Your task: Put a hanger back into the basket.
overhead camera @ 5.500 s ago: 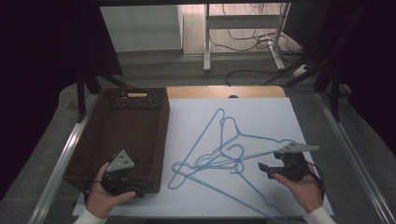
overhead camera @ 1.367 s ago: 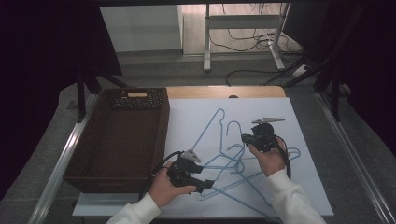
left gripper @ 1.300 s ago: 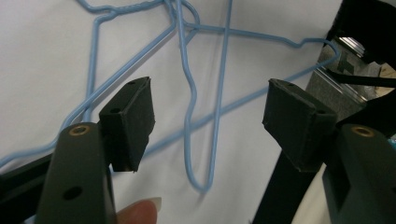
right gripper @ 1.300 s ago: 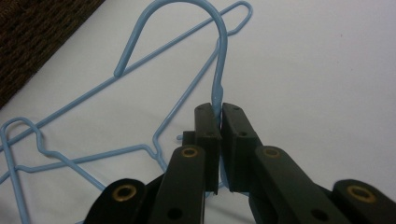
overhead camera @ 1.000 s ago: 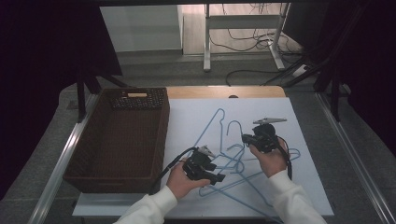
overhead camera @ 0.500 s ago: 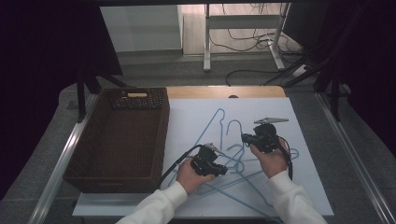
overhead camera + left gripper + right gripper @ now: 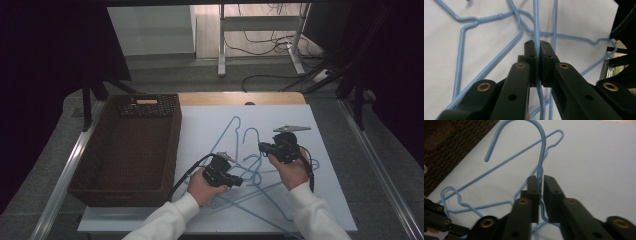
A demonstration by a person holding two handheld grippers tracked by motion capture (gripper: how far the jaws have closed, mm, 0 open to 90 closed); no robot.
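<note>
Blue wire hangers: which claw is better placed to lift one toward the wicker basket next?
Probably the left. The left claw is shut on a hanger wire and sits nearer the wicker basket. The right claw, its jaws just opening, has a gap beside the twisted hanger neck.

The hangers [image 7: 235,150] are thin wire under a smooth, slightly glossy light-blue coating. The basket [image 7: 127,145] is dark brown woven wicker, rough and matt. A matt white sheet [image 7: 330,200] covers the desk [image 7: 240,98], whose far edge shows pale wood.
</note>
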